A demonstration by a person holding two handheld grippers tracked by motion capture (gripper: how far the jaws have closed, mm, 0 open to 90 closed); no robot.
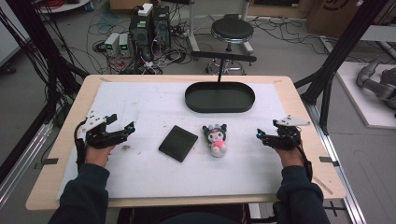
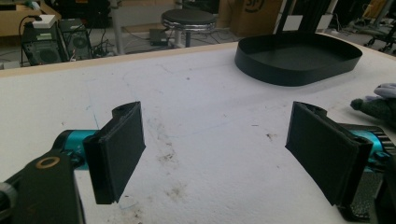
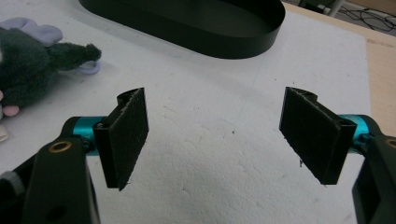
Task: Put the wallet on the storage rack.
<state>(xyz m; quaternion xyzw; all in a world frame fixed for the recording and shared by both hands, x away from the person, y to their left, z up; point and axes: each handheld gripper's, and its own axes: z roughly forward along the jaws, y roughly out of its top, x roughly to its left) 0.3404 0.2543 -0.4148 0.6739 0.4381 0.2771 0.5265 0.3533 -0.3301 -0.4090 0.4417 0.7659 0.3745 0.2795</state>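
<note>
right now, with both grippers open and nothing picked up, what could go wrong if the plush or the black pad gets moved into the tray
1. The plush toy is soft and lumpy; the right gripper might pinch only an ear and let it dangle or drop.
2. The flat black pad lies flush on the white foam mat, so the left gripper may scrape the foam or just push the pad along.
3. The black oval tray has a raised wall; a low carry could catch its rim and shove it.
</note>
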